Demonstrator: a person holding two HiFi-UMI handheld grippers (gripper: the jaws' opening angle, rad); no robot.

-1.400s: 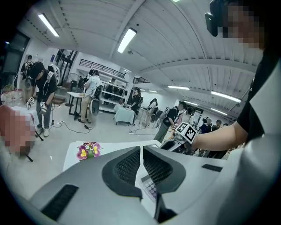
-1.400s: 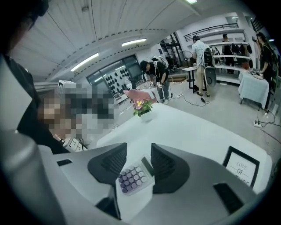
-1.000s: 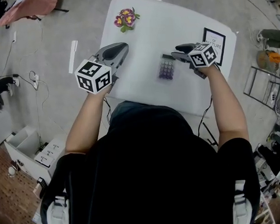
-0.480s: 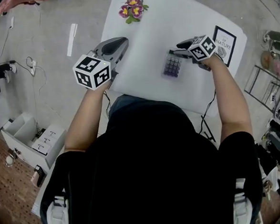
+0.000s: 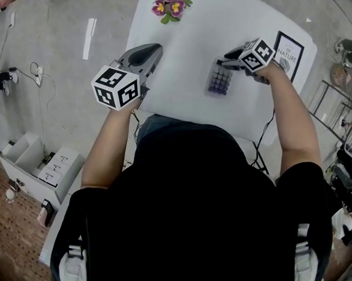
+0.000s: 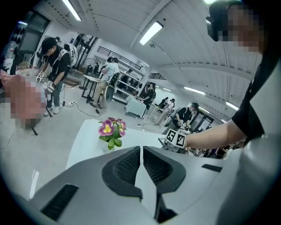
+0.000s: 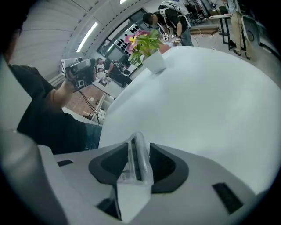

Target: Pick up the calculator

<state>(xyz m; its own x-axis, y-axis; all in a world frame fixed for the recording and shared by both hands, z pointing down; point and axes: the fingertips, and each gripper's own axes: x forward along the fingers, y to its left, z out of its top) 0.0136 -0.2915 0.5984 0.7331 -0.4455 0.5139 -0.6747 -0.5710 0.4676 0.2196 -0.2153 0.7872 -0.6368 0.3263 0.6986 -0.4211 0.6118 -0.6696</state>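
Observation:
A small calculator (image 5: 219,81) with purple keys lies on the white table (image 5: 182,52), right of centre. My right gripper (image 5: 223,63) reaches it from the right at its far end. In the right gripper view the calculator (image 7: 139,165) stands edge-on between the jaws of the right gripper (image 7: 139,144). The jaws have just been closing, and their pads now lie against its two faces. My left gripper (image 5: 150,49) hovers over the table's left edge. It is shut with nothing between its fingers, as the left gripper view (image 6: 141,149) shows.
A pot of purple flowers (image 5: 171,2) stands at the table's far edge. A black-framed sign (image 5: 290,49) lies at the right corner, just beyond my right hand. Grey floor surrounds the table, and cables (image 5: 39,77) and a white box (image 5: 39,167) lie to the left.
Both grippers have sunk toward the table. The right one has tipped further down over the calculator's far end. The left one has stayed shut.

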